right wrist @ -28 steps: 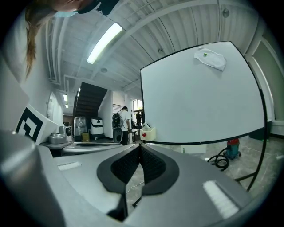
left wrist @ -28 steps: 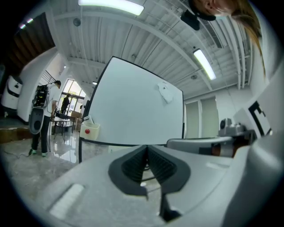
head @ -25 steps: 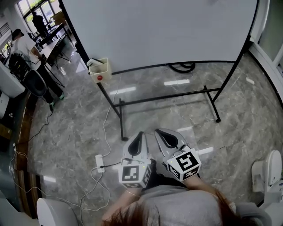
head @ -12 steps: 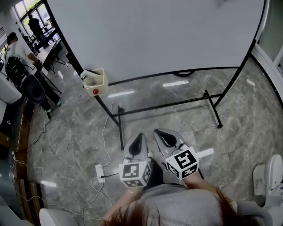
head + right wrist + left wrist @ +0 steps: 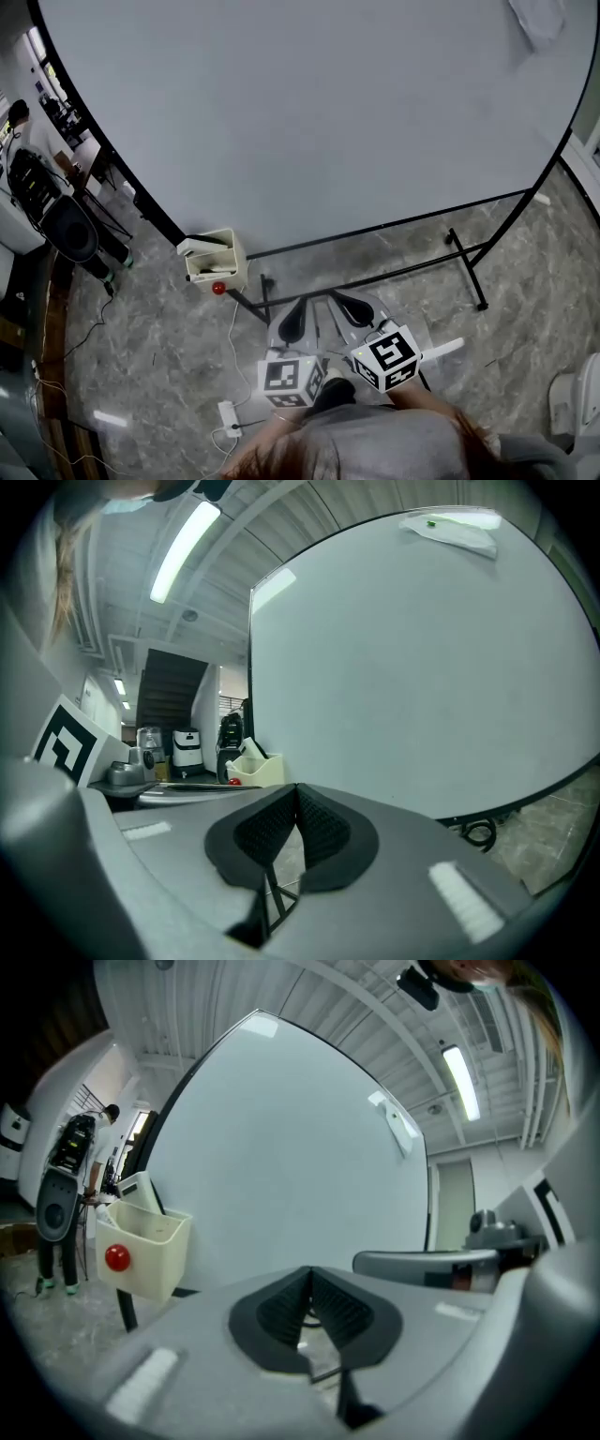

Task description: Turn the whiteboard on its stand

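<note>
The whiteboard fills the upper head view: a big pale panel in a black frame, standing upright on a black tube stand with feet on the floor. It also fills the left gripper view and the right gripper view. My left gripper and right gripper are side by side just short of the stand's lower bar, both pointing at the board. Each is shut with nothing between its pads. Neither touches the board or the frame.
A cream box with a red knob hangs at the board's lower left corner. A cloth sticks to its top right. A power strip and cables lie on the grey stone floor. A speaker and a person are at far left.
The whiteboard has come much closer and now fills most of the head view; the cream box and stand legs sit nearer the grippers. Both grippers stay shut, side by side.
</note>
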